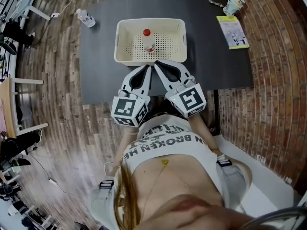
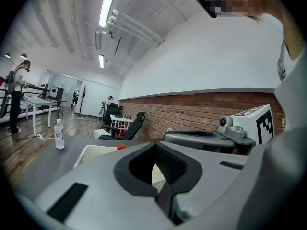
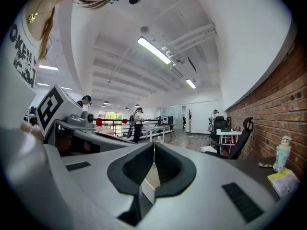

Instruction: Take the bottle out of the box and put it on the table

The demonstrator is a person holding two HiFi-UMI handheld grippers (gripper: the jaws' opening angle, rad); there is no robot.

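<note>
A clear bottle with a red cap stands upright in the white perforated box on the dark table. Both grippers hover side by side just short of the box's near wall, pointing at it. My left gripper is shut with nothing between its fingers, and so is my right gripper. In the left gripper view the shut left gripper partly hides the box; only the bottle's red cap shows. In the right gripper view the right gripper is shut and empty.
A second clear water bottle sits at the table's far left corner. A green-and-white booklet and a small figurine lie at the far right. Chairs and desks stand around the room.
</note>
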